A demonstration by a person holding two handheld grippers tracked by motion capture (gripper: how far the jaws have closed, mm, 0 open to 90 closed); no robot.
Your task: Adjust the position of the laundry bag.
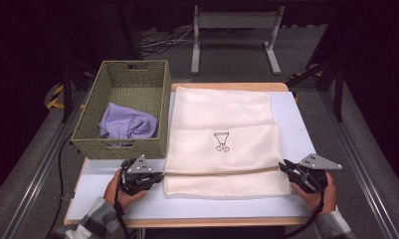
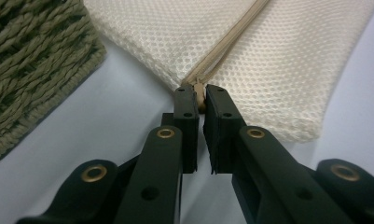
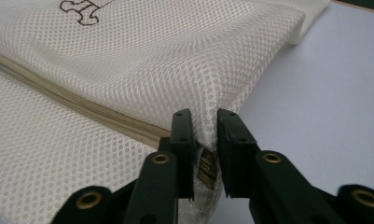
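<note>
A cream mesh laundry bag (image 1: 222,142) lies flat on the white table (image 1: 291,124), folded so that its zipper (image 1: 222,172) runs across near the front edge. A small dark emblem (image 1: 221,141) is printed at the middle of the bag. To the left of the bag, just beside it, stands a woven olive basket (image 1: 122,112) with a lilac cloth (image 1: 127,124) bundled inside.

The left tongs (image 1: 159,175) sit at the left end of the zipper line, held by the person's left hand (image 1: 120,191). In the left gripper view the left tongs (image 2: 201,100) stand nearly closed, with only a narrow gap between the jaws, and the tan zipper end (image 2: 201,95) sits between the tips. Whether the pads press on it cannot be told for certain; the contact appears slight.

The right tongs (image 1: 285,167) sit at the right end of the zipper line, held by the right hand (image 1: 314,196). In the right gripper view the right tongs (image 3: 203,121) stand a little apart, with a fold of the mesh and a brass-coloured zipper piece (image 3: 206,168) between the jaws. The left pad lies against the fabric; the right pad appears just clear of it.

Both tongs rest low at table level, at opposite ends of the bag, well apart from each other.
</note>
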